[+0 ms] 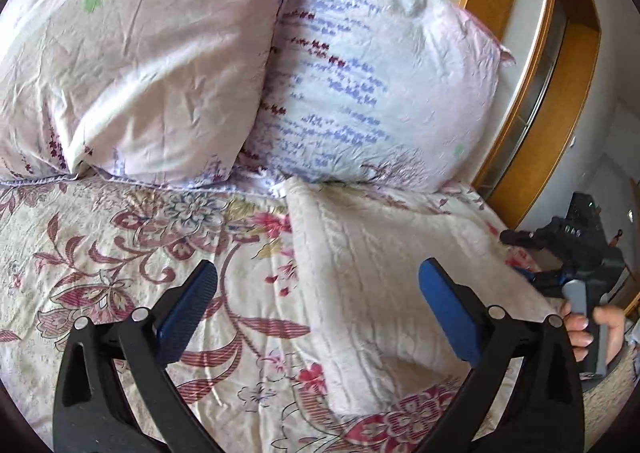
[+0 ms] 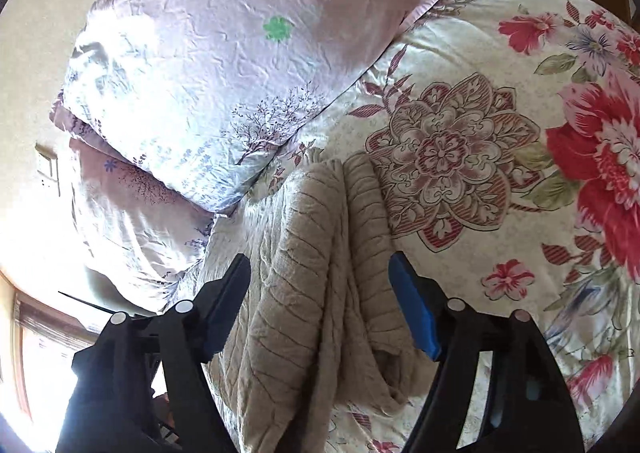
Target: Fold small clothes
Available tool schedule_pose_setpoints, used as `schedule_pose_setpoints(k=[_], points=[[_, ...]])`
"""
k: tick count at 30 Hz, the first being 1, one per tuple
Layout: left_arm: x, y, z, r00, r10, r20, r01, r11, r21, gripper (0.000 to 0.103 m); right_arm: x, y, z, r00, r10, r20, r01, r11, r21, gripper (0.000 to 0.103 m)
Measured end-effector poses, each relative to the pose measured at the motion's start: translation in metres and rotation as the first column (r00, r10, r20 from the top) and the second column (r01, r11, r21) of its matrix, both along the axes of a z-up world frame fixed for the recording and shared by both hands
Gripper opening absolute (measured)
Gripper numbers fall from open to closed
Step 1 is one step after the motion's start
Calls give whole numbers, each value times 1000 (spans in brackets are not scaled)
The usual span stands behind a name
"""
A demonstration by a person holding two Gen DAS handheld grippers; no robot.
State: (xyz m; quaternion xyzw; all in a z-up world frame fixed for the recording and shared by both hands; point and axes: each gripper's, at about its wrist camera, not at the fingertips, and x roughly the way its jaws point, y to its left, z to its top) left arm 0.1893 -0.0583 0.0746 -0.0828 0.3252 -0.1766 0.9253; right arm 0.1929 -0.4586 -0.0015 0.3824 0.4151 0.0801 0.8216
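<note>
Beige knitted garment (image 2: 320, 273) lay part-folded in a long strip on the floral bed cover (image 1: 120, 253) below the pillows (image 1: 160, 53), the left tongs (image 1: 318, 293) wide and empty, the right tongs (image 2: 320, 293) straddling it unclamped, further folds seemingly left.

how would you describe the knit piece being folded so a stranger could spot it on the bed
On the floral bedspread, look just below the pale pillows. The beige knit garment lies there in a long folded strip, plain and ribbed where everything around it is shiny and printed.

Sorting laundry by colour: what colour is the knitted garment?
Beige knitted garment, clearest in the right wrist view.
</note>
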Motion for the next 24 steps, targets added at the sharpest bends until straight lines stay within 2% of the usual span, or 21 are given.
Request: schedule_pose_setpoints(k=[5,7,9,11,13,15,24], points=[[-1,-18,-12,1000,-24,-7,25,985,169,101,11,12,-2,1000,21,-13,-21,1000,2,59],[0,-26,-18,1000,-20,-19,24,973,228,101,16,18,-6,999,33,-30,-33,999,-5,45],[-1,-29,-21,1000,-17,-18,21,964,265,101,19,21,-9,998,38,-41,-39,999,-20,41],[-3,-29,-20,1000,-15,-8,17,962,273,101,22,25,-11,998,43,-48,-45,998,-54,37],[-2,-29,-20,1000,-11,-12,14,962,273,101,22,26,-13,998,47,-40,-50,996,-68,24],[-1,-28,-20,1000,-9,-11,11,963,270,101,19,27,-11,998,54,-12,-55,994,-96,18],[-2,-31,-19,1000,-15,0,14,961,277,101,19,32,13,996,50,70,-34,977,-208,15]])
